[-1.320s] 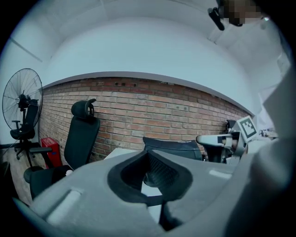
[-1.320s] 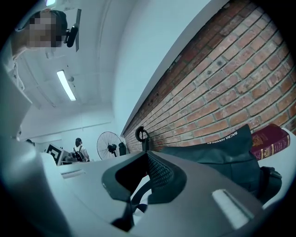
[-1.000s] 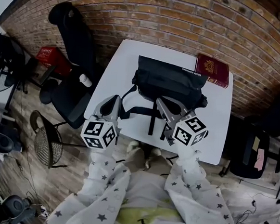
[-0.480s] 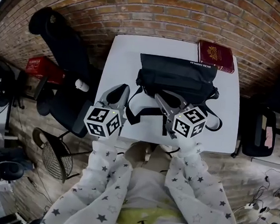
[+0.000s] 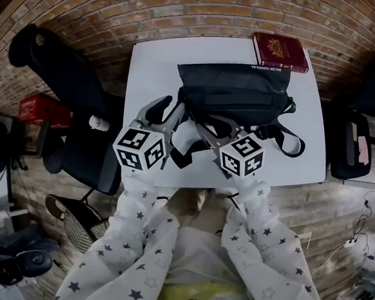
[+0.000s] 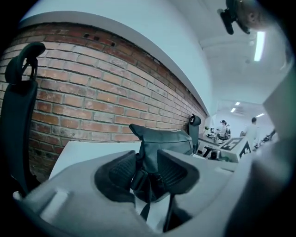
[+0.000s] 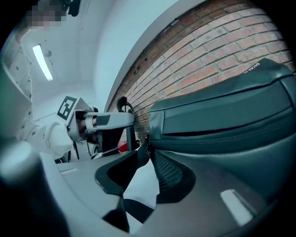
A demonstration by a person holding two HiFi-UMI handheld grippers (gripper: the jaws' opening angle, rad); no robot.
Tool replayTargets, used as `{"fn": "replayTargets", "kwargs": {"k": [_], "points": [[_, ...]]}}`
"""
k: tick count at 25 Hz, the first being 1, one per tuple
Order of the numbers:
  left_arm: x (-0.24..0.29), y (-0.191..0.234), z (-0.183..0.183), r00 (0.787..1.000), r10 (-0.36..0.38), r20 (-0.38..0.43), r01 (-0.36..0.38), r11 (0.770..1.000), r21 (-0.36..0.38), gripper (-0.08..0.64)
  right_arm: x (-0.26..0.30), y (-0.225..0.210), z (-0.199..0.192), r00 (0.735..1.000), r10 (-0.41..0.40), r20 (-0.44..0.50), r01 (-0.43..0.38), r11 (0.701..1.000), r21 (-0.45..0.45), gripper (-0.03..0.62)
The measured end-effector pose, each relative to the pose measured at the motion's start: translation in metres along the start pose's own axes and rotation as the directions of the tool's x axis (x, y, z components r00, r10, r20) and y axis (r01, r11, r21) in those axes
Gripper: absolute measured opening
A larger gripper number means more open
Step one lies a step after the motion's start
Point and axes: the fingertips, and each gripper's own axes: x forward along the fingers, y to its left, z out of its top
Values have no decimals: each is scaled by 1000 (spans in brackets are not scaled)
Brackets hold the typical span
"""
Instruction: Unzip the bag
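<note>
Just then both my jaws had been opening: left gripper loose astride the bag's strap, right gripper wide at its corner.

A white rectangular table carries two things. A black bag lies across its middle and reaches toward 12 o'clock, its long side parallel to the far edge. The bag's strap loops out over the tabletop at 4 o'clock and shows again at 7 o'clock. A dark red book lies flat at the 1 o'clock corner, just beside the bag.
</note>
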Motion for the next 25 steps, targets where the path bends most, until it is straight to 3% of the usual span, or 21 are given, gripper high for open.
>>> {"fn": "replayTargets", "kwargs": {"k": [10, 19, 25], "points": [[42, -6, 1, 991, -131, -24, 132, 990, 44, 187, 23, -10, -21, 993, -117, -30, 115, 992, -44, 123], [52, -7, -3, 990, -139, -24, 139, 990, 29, 185, 28, -19, -25, 973, -228, -49, 217, 963, -163, 48], [53, -3, -4, 992, -122, -25, 123, 992, 38, 147, 25, -20, -26, 974, -218, -65, 203, 962, -183, 20]]}}
